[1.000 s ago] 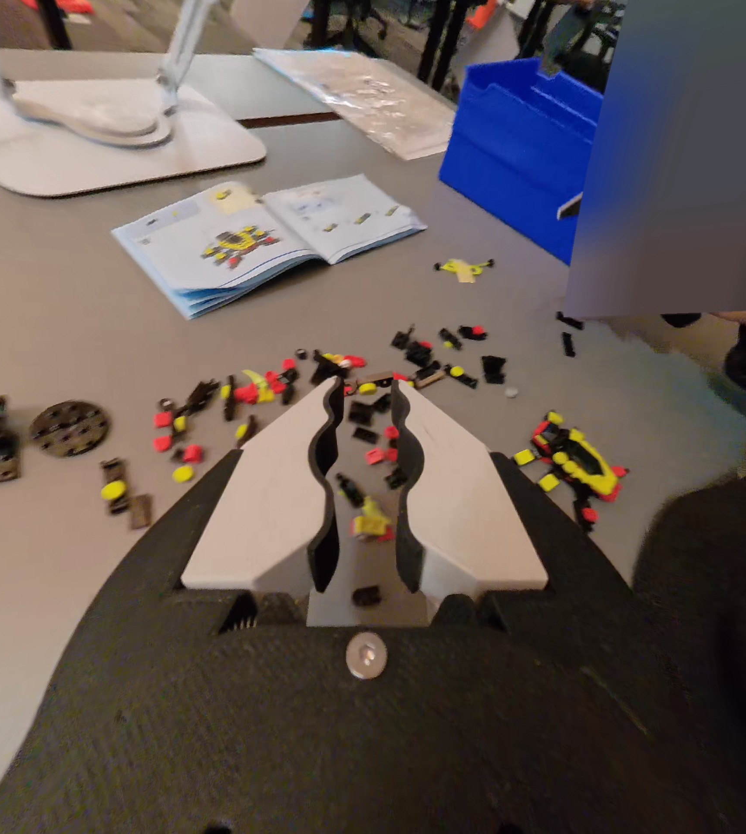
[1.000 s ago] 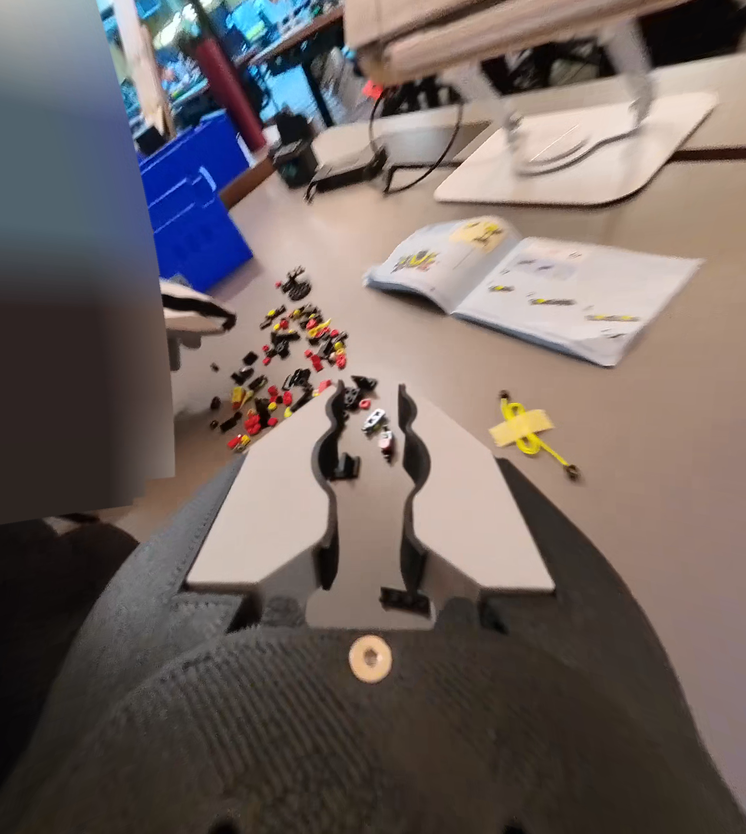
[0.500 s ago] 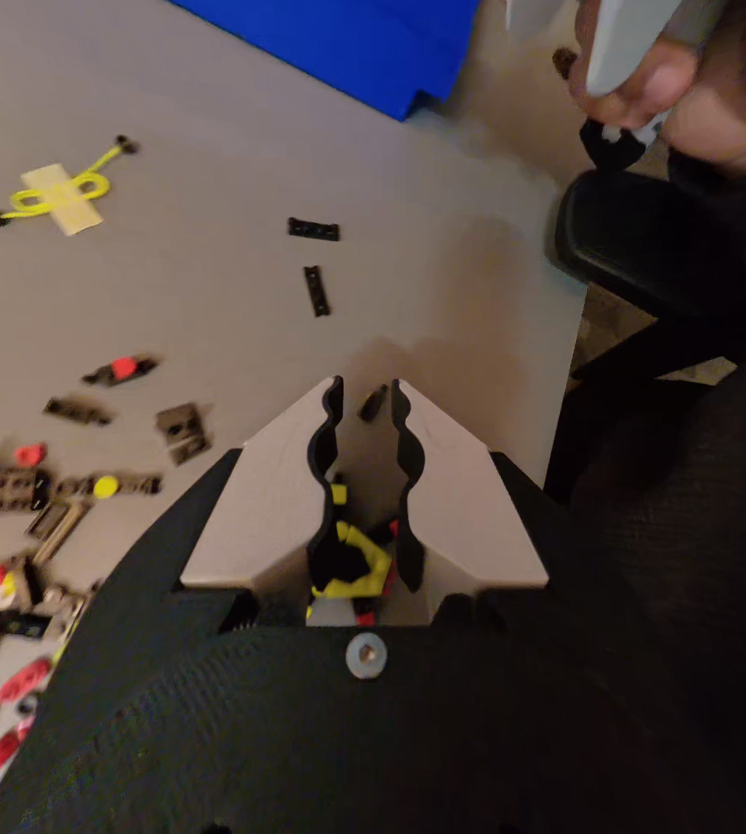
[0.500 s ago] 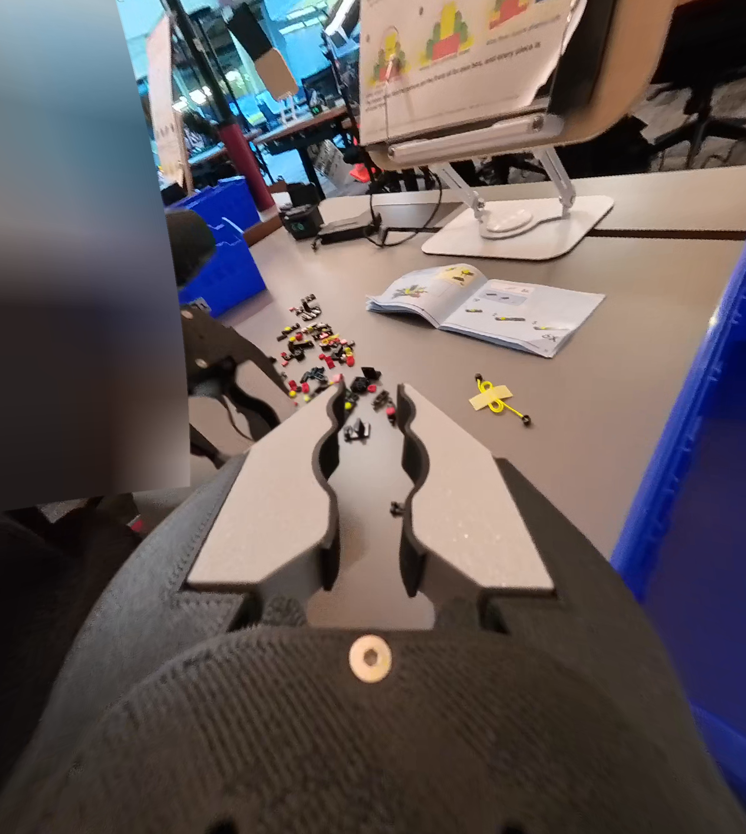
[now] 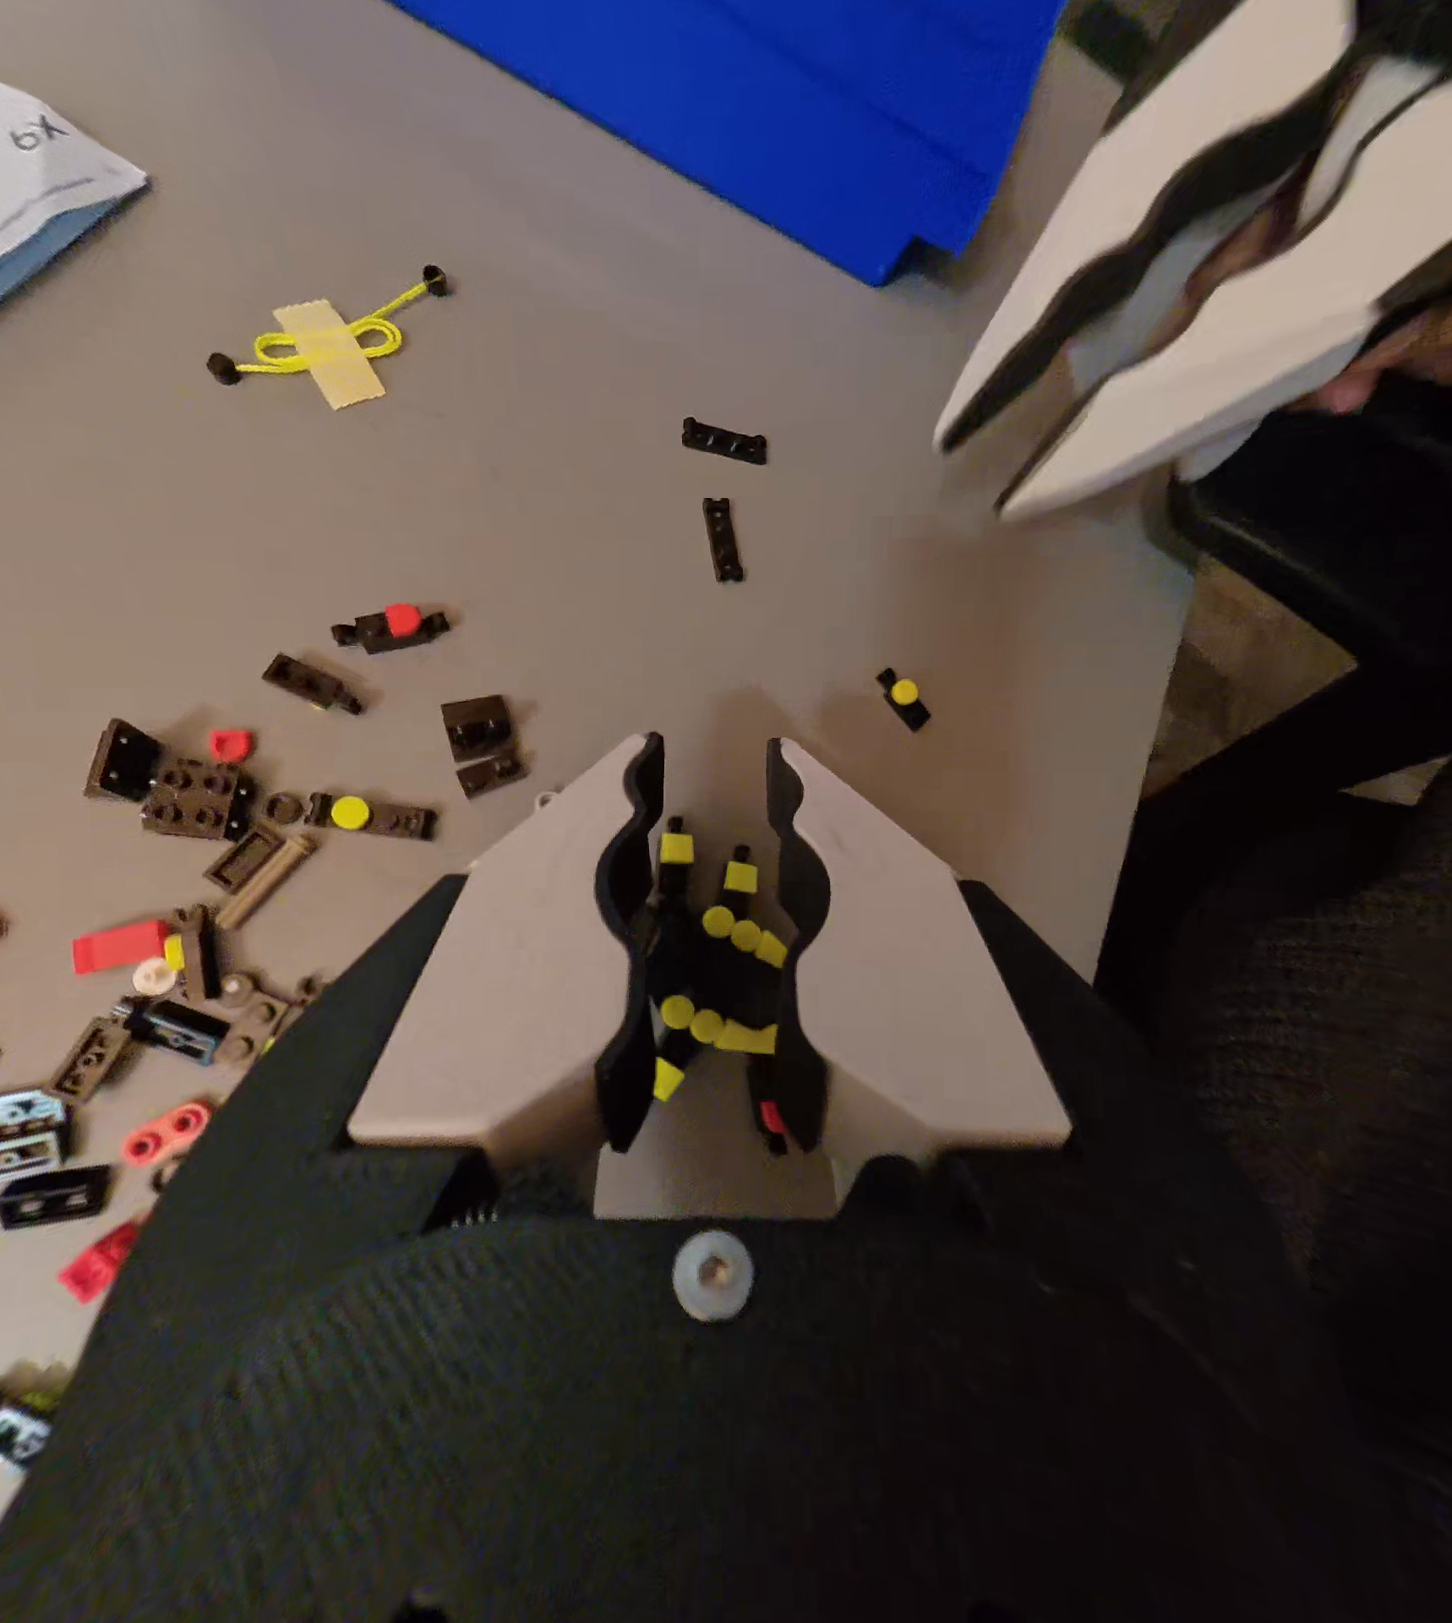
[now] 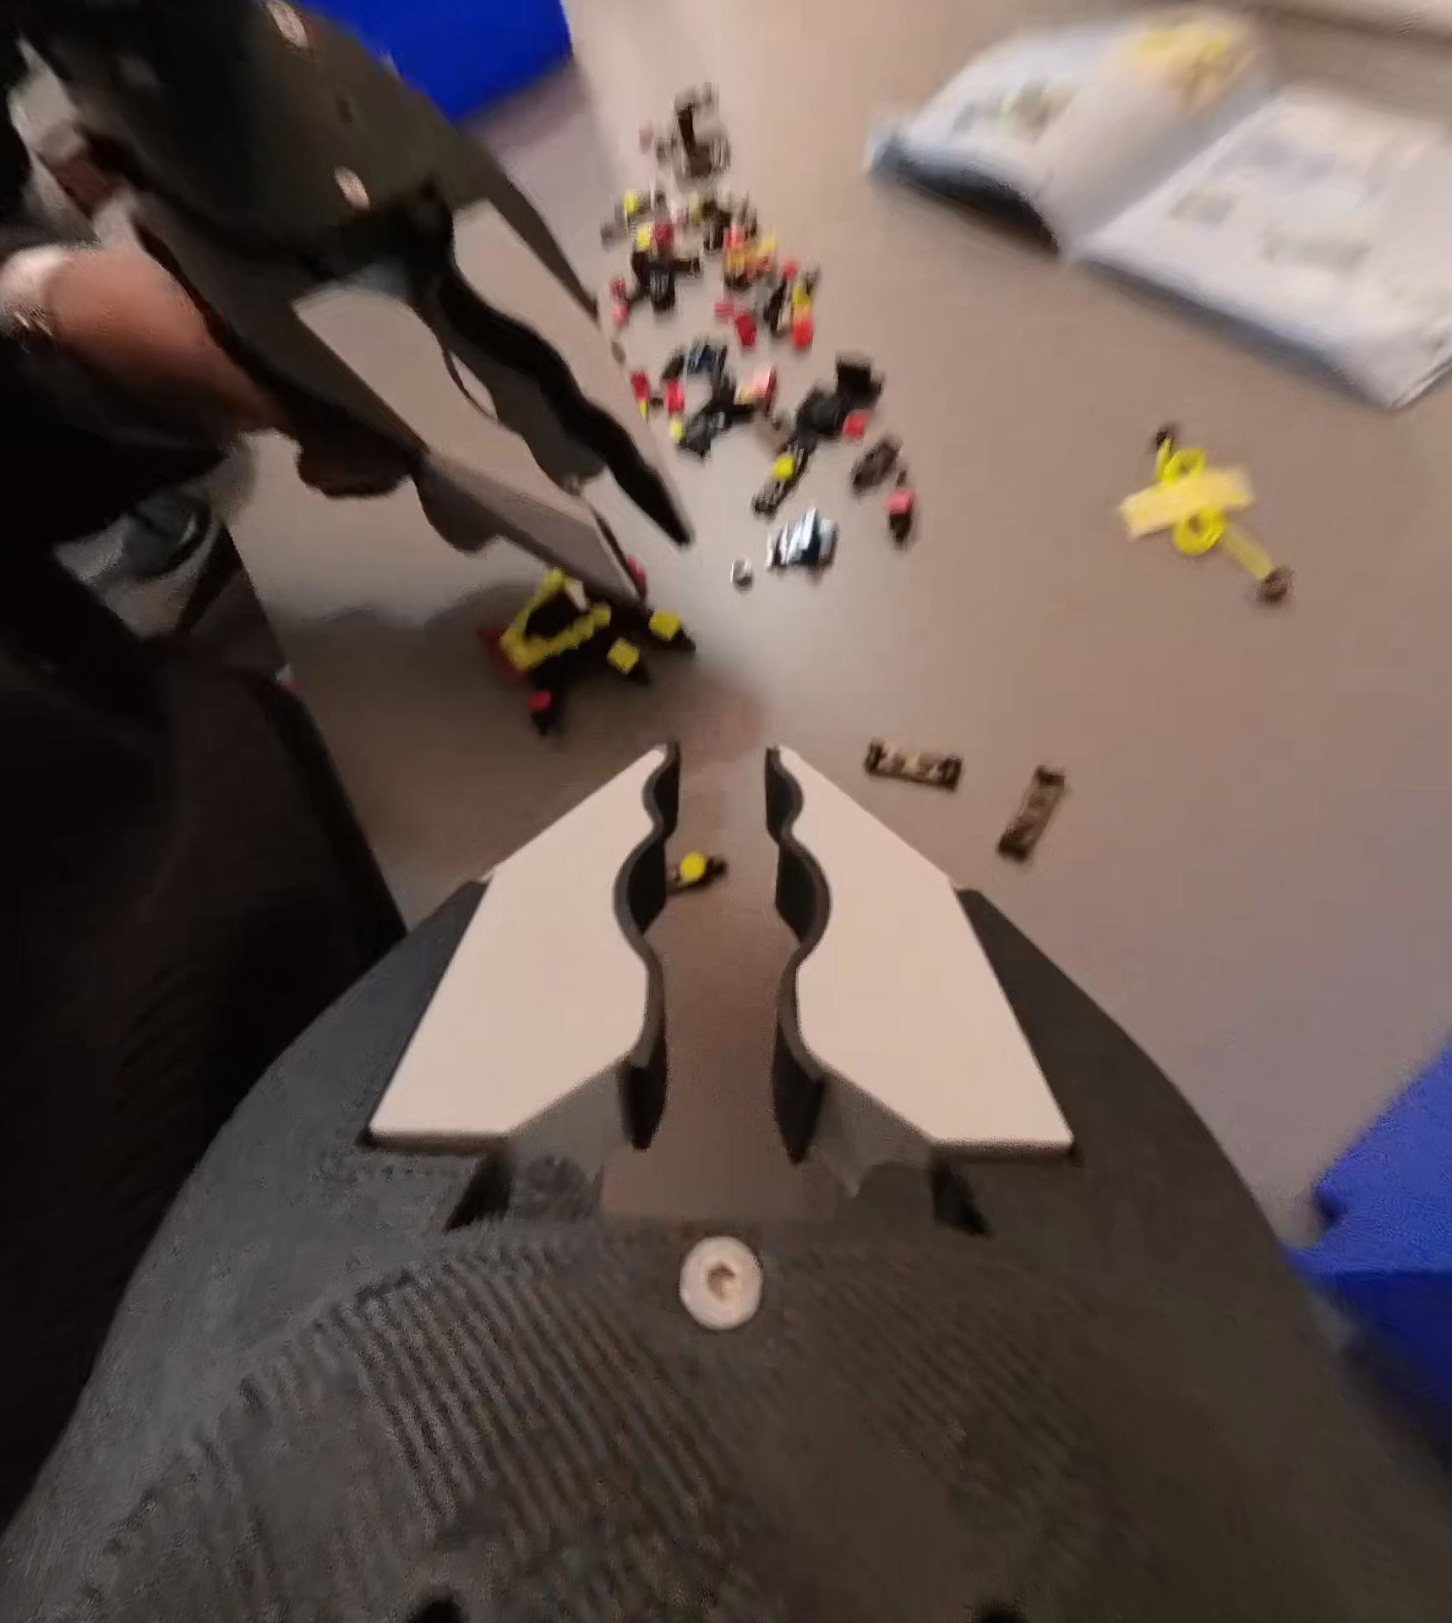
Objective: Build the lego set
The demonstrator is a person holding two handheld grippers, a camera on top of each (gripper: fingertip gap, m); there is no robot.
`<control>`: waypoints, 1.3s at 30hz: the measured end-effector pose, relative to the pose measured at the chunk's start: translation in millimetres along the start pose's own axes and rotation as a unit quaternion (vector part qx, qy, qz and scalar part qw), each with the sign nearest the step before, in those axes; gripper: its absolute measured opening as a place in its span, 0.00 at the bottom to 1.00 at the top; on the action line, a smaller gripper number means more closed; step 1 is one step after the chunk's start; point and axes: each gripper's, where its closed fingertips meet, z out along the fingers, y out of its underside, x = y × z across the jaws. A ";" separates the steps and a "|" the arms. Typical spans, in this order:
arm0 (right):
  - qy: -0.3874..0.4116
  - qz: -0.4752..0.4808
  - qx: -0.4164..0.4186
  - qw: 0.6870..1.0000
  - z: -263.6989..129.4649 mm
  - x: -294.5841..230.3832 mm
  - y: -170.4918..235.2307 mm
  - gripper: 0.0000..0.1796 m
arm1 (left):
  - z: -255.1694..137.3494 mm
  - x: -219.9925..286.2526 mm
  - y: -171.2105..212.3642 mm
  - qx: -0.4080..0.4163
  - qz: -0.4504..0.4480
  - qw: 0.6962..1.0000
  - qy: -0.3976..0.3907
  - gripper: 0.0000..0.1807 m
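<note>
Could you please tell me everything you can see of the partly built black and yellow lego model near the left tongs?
The partly built black and yellow lego model is a small plastic assembly with a black body, round yellow studs, square yellow tiles on its thin black prongs and a few red bits. It sits low on the grey table near the front edge. In the left wrist view it shows between the fingers of the open left tongs; whether they touch it cannot be told.
</note>
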 end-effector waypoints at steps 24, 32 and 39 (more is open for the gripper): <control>-0.118 -0.275 -0.229 0.926 34.9 -30.7 68.1 0.28 | -38.5 -0.8 28.8 0.052 0.018 0.997 0.048 0.12; -0.173 -0.192 -0.267 0.928 26.4 -27.8 76.5 0.13 | -40.8 -4.7 31.2 0.057 -0.004 0.997 0.055 0.13; -0.116 -0.192 -0.243 0.944 31.8 -20.1 74.2 0.03 | -41.8 -8.9 31.8 0.062 -0.023 0.996 0.064 0.13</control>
